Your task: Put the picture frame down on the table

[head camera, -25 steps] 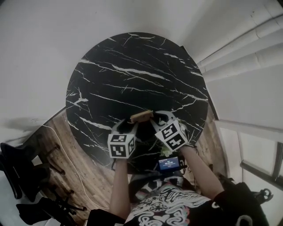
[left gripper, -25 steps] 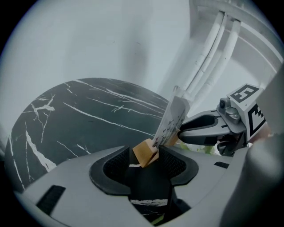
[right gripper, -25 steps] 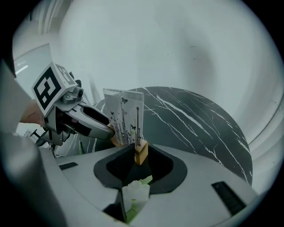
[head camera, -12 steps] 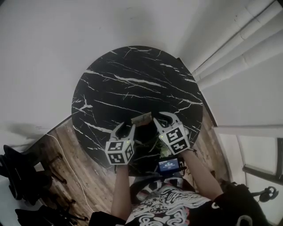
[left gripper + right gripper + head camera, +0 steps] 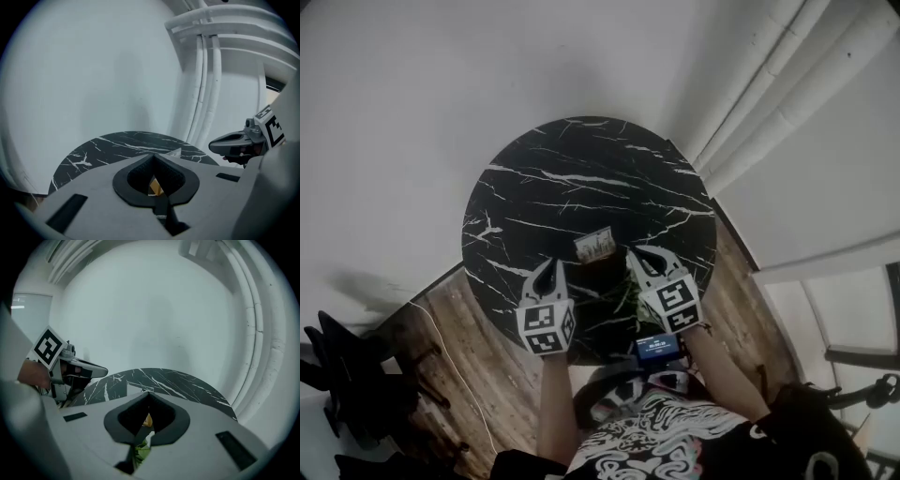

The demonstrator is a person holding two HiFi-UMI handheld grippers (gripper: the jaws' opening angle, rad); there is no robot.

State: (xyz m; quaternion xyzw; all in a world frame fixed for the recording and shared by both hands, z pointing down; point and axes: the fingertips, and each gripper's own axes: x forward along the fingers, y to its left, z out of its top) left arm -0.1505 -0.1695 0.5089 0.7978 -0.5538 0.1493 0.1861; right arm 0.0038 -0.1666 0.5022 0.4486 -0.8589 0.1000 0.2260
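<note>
Grey jaws of the left tool (image 5: 549,265) have just been closing and now meet tip to tip with nothing between them. A sliver of orange wood shows through the hollow behind the tips, but it lies beyond, on the table. The right tool (image 5: 644,254) reads the same in its own view, jaws together and empty. Both hang over the near edge of the black marbled table (image 5: 534,178), side by side and apart from each other, pointing away from the person and somewhat down.

Ahead of them, between their two lines, sits the picture frame (image 5: 593,247), on the tabletop and touching neither tool. It seems to lie face up, its long axis running across the person's front, roughly from one tool's side to the other's. The right tool's tips look slightly the nearer. Judged from this, the frame is already set down, so the next move would be only to draw clear without brushing it.
</note>
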